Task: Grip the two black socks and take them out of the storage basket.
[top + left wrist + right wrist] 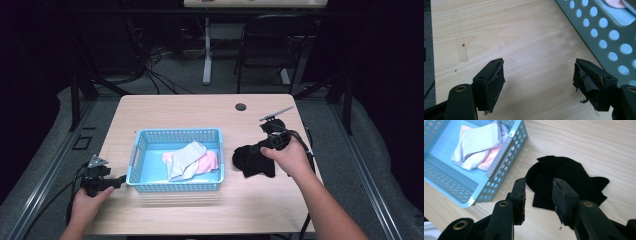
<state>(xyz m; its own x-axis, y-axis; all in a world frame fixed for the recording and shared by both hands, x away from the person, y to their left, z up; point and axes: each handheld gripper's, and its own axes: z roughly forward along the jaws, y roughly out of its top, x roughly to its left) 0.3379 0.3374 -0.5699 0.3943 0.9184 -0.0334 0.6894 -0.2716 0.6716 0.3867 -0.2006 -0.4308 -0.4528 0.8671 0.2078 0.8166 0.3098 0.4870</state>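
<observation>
— Two grippers, what state?
— Both mine gape, holding nothing; left gripper (539, 80) over bare table (524, 37) beside the basket (604, 42); right gripper (538, 195) above the black cloth (566, 177), right of it.

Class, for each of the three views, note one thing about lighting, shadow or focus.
High view: table lit, surroundings dark, picture soft. Left gripper view: wood grain sharp, blue basket slightly soft, faint shadows under the open left claw. Right gripper view: black cloth so dark that its folds barely show.
</observation>
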